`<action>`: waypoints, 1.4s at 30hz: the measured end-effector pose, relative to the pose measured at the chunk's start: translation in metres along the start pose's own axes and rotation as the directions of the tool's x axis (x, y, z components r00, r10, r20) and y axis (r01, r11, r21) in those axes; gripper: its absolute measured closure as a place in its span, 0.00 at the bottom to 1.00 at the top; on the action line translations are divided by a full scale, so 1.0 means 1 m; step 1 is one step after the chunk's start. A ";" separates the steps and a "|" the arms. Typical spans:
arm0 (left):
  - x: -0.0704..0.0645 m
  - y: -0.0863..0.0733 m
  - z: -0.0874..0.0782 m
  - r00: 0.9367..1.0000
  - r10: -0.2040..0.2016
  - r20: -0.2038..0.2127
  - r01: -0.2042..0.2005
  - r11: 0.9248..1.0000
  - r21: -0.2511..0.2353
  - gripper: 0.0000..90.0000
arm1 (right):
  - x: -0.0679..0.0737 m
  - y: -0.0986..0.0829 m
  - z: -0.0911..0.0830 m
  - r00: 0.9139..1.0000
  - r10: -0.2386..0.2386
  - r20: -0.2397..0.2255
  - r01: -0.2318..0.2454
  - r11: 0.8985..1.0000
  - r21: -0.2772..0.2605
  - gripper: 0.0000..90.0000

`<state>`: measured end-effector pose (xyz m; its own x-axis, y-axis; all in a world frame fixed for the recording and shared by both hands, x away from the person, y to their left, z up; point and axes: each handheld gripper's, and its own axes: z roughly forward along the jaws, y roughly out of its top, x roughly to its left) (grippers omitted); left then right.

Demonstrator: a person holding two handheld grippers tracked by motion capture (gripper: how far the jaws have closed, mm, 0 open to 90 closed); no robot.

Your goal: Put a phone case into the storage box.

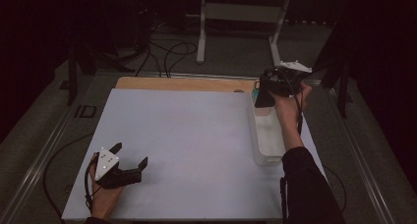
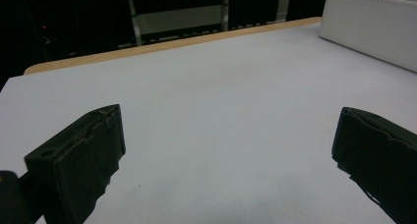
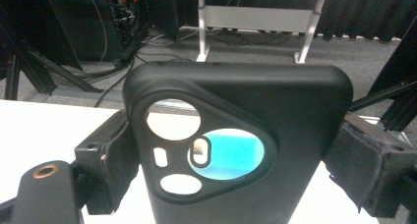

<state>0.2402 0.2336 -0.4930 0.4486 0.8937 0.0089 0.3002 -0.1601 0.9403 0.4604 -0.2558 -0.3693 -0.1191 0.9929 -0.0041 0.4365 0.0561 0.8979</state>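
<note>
A black phone case [image 3: 236,135] with a triangular camera cutout stands upright between the jaws of my right gripper [image 3: 236,160], which is shut on its two sides. In the high view that case [image 1: 263,94] hangs over the far end of a clear plastic bin [image 1: 268,135], with the right gripper [image 1: 275,84] above it. My left gripper [image 1: 130,155] rests low at the near left of the white board [image 1: 187,135], jaws wide apart. In the left gripper view its fingers [image 2: 78,160] frame bare white surface.
A teal object [image 1: 256,85] peeks out behind the bin's far end. The bin's white wall [image 2: 373,27] lies far right in the left gripper view. A wooden table edge [image 1: 182,83] runs behind the board. Cables and a white metal frame [image 1: 241,13] are on the floor beyond.
</note>
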 end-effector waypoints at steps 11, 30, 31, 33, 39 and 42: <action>0.000 0.000 0.000 1.000 -0.004 0.002 0.004 1.000 -0.002 0.00 | 0.002 -0.006 0.009 1.000 -0.007 0.006 0.007 1.000 0.023 0.15; 0.000 0.000 0.000 1.000 -0.006 0.004 0.006 1.000 -0.003 0.00 | 0.005 -0.019 0.028 1.000 -0.009 0.015 0.008 0.997 0.070 0.15; 0.000 0.000 -0.001 1.000 -0.007 0.004 0.007 1.000 -0.003 0.00 | 0.005 -0.019 0.028 1.000 -0.009 0.015 0.008 0.997 0.070 0.15; 0.001 0.000 -0.001 1.000 -0.007 0.002 0.007 1.000 -0.004 0.00 | 0.005 -0.021 0.030 1.000 -0.004 0.019 0.002 0.997 0.075 0.15; 0.001 0.000 -0.001 1.000 -0.008 0.001 0.008 1.000 -0.005 0.00 | 0.004 -0.027 0.035 1.000 0.007 0.023 -0.009 0.996 0.092 0.15; 0.000 0.000 -0.001 1.000 -0.011 0.001 0.011 1.000 -0.007 0.00 | 0.004 -0.029 0.037 1.000 0.009 0.028 -0.012 0.995 0.099 0.15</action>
<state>0.2398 0.2343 -0.4927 0.4462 0.8949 -0.0014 0.2990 -0.1476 0.9428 0.4802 -0.2499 -0.4115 -0.0903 0.9959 -0.0082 0.5243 0.0545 0.8498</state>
